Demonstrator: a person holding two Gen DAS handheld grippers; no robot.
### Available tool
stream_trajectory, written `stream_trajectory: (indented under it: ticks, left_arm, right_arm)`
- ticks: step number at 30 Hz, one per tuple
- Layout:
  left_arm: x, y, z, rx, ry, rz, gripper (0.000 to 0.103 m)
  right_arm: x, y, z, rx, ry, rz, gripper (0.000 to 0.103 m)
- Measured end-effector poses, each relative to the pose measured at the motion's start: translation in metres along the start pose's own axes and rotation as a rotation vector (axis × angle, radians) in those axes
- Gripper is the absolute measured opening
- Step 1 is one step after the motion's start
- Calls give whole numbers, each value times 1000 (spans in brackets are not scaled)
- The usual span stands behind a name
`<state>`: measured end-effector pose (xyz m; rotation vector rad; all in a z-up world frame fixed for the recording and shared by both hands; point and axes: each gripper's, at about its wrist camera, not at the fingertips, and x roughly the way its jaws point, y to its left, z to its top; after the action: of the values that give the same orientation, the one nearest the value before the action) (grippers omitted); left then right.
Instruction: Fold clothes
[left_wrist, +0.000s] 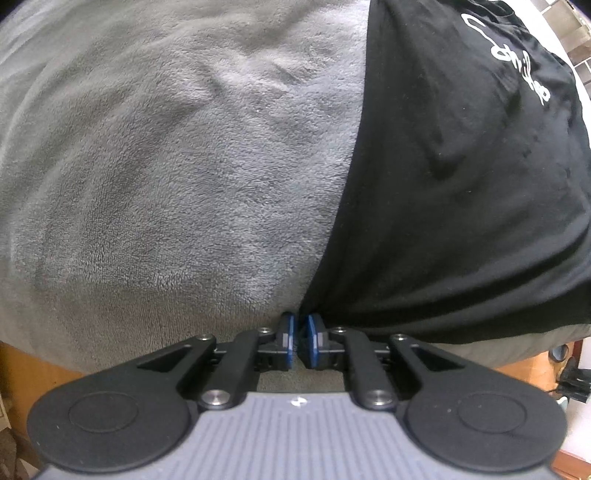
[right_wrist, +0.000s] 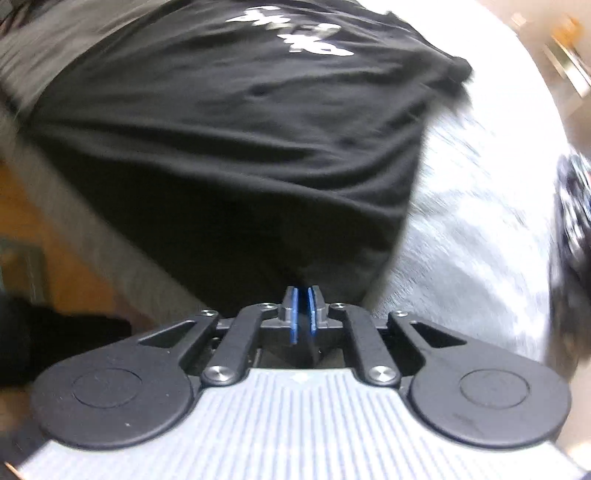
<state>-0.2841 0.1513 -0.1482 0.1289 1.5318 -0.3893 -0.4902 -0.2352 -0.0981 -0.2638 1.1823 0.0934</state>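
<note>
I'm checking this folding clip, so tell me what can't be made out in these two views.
- Left wrist view: the white print on the black shirt runs off the top edge, unreadable.
- Right wrist view: motion blur smears the print and a dark object at the right edge.
- Both views: whether the fingers pinch cloth; the shirt's corner hides the tips.

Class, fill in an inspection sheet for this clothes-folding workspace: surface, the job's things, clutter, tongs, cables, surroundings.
Surface: grey fleece blanket, rumpled.
Job's things: black T-shirt with white print, lying on the blanket.
Clutter: dark blurred object at the blanket's right edge; cannot tell what.
Tongs: left tongs nearly closed on the T-shirt's corner; right tongs nearly closed on its edge, cloth between the pads.
Cables: nothing seen.
Surroundings: wooden floor below the blanket's edge.
</note>
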Motion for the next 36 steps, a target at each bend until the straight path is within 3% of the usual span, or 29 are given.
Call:
stream_trajectory:
  ticks: [3,9,20,29,31,33,36]
  left_arm:
    - [0,-5,-4,-10,-6,14,11]
    - [0,-8,-9,-15,-19,24,11]
    - [-5,-4,-29,-23,-43,18,11]
    - [-2,1,-44,-44,-72,1,11]
    - [2,8,-40,-41,-73,-3,11]
    - [3,10,-40,-37,-73,-5,11]
    - [1,13,-37,-33,-71,-9,11]
  right_arm:
    - [4,10,0,-67,-14,26,12]
    - [22,20,-2,-184,-6,-4,21]
    - [22,-16,8,10,21,117,22]
    - [32,-15,13,-95,32,110,23]
    - [35,-16,15,-101,32,111,18]
    - [31,-18,16,-86,30,101,2]
    - [16,-21,15,-78,20,81,1]
